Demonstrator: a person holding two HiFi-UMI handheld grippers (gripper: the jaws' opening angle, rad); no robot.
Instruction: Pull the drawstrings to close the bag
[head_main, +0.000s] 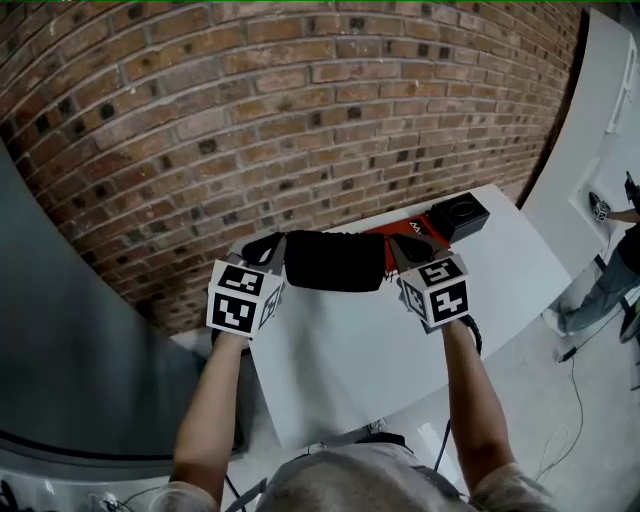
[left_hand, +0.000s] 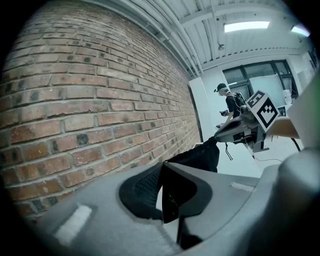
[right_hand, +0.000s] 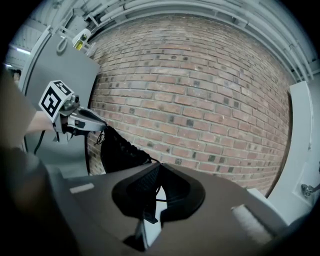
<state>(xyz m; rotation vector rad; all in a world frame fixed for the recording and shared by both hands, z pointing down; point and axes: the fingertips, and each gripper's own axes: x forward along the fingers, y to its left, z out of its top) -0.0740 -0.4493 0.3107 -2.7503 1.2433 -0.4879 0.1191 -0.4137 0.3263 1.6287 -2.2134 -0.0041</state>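
Observation:
A black drawstring bag (head_main: 335, 260) hangs stretched between my two grippers above the white table (head_main: 340, 370). My left gripper (head_main: 268, 247) is shut at the bag's left top corner. My right gripper (head_main: 402, 248) is shut at its right top corner. In the right gripper view a thin black drawstring (right_hand: 151, 161) runs from the bag (right_hand: 117, 147) into the closed jaws (right_hand: 157, 167). In the left gripper view the bag (left_hand: 200, 157) narrows to a dark edge that reaches the closed jaws (left_hand: 162, 167); the cord itself is hard to make out there. Each gripper sees the other across the bag.
A red flat item (head_main: 405, 228) and a black box (head_main: 458, 215) lie on the table's far edge behind the bag. A brick wall (head_main: 250, 110) stands close beyond. A person (left_hand: 230, 102) stands far off to the right, and cables lie on the floor (head_main: 575, 350).

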